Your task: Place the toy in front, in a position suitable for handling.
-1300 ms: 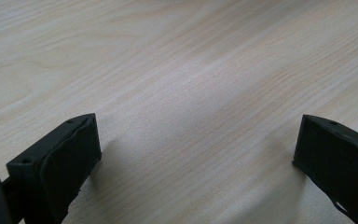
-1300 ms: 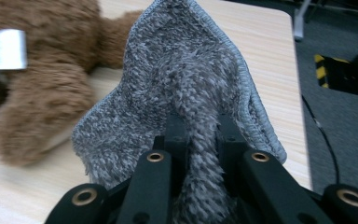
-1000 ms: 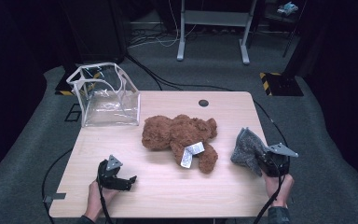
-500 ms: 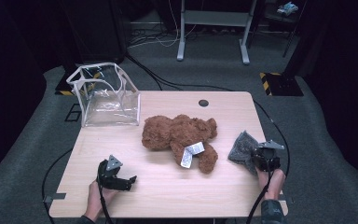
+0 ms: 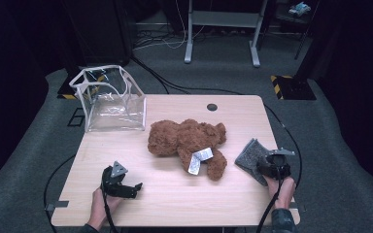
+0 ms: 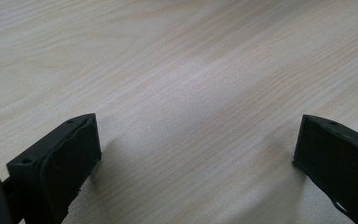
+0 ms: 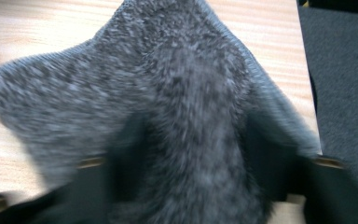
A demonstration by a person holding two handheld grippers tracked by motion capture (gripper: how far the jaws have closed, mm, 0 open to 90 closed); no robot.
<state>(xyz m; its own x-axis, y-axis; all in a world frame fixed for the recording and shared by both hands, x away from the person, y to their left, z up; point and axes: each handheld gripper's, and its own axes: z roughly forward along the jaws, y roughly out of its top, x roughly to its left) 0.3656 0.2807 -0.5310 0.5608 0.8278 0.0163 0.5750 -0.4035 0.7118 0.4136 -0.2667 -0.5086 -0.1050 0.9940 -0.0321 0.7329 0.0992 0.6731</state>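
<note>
High view: 1 wooden table [image 5: 175,199] is recorded, with 2 hand-held grippers at its near edge. Right gripper [image 5: 271,164] is seen near the right edge, held by a hand [image 5: 282,190] from below, its nose set against a grey cloth [image 5: 250,154] that lies crumpled on the tabletop just right of the bear. Its jaws have just been opening; in the right gripper view the cloth [image 7: 177,107] is bunched between them and drapes over them, and the picture is too blurred for it to be told whether the pads press on the fabric. Left gripper [image 5: 126,187] is set low at the front left, held by the left hand [image 5: 102,206]; in the left gripper view its jaws are spread wide over bare wood [image 6: 191,93] with nothing between them. 1 brown bear [image 5: 187,141] is laid on its side at mid-table, a white tag [image 5: 199,159] on its near side. 1 clear bag [image 5: 109,99] with white trim is stood at the far left corner, well apart from both grippers. 1 dark round cap [image 5: 212,107] is set in the tabletop near the far edge.
</note>
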